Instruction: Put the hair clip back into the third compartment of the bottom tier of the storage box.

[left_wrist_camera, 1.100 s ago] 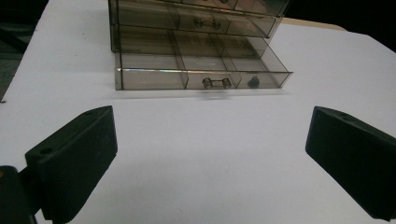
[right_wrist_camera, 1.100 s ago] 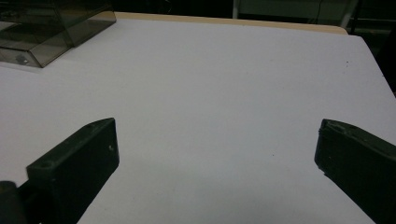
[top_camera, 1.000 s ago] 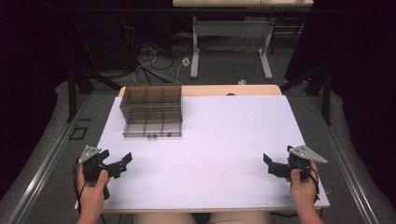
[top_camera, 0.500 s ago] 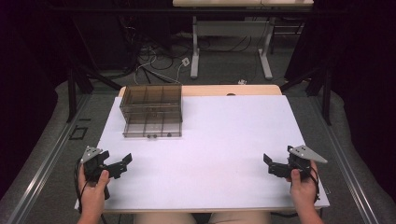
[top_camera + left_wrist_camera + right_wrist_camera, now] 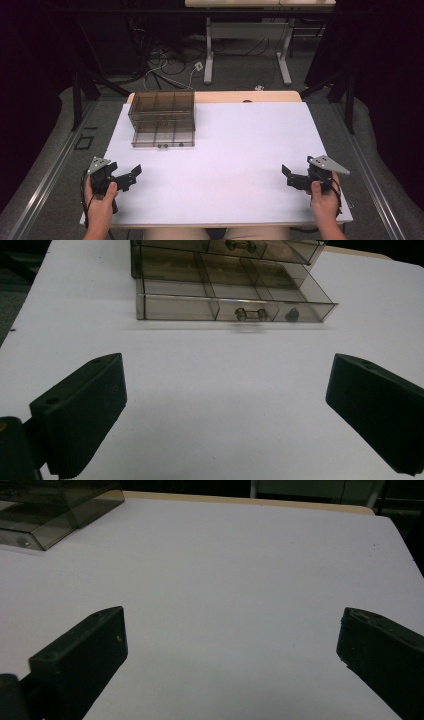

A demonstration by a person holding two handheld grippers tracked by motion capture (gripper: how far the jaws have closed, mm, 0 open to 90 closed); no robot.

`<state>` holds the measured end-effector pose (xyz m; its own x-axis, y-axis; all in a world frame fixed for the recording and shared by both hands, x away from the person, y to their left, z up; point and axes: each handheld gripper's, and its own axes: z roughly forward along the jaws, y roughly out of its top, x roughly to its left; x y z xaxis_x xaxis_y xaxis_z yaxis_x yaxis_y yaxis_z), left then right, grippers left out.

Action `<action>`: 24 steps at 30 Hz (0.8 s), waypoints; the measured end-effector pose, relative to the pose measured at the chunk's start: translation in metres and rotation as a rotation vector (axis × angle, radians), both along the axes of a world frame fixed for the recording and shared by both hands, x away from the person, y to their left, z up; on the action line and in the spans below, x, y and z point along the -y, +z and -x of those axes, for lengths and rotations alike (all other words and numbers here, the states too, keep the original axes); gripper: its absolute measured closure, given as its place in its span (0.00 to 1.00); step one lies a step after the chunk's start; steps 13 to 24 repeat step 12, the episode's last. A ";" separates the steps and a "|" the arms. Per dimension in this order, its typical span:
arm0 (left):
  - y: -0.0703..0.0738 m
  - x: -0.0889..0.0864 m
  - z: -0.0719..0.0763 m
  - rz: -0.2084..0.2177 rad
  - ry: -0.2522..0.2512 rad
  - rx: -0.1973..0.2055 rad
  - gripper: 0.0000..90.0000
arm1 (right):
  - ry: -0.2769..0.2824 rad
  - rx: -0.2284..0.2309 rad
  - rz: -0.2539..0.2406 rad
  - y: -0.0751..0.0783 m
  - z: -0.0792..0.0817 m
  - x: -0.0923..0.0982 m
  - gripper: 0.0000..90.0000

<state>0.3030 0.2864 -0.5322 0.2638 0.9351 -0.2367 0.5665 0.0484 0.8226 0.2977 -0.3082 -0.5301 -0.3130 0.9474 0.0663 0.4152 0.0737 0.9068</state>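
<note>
The smoky drawer box stands far-left on the white table, its bottom drawer slightly out, and the left gripper, wide like the right gripper, could shove it when reaching; the left gripper view reveals a small handle.

Two grippers on show, the left gripper and the right gripper, one per hand. One desk. One smoky drawer box, two drawers, bottom drawer carrying one handle.
</note>
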 end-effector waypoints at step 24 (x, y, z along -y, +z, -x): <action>0.000 0.001 -0.002 0.002 -0.003 -0.001 0.03 | -0.007 -0.010 -0.008 -0.001 -0.001 0.000 0.00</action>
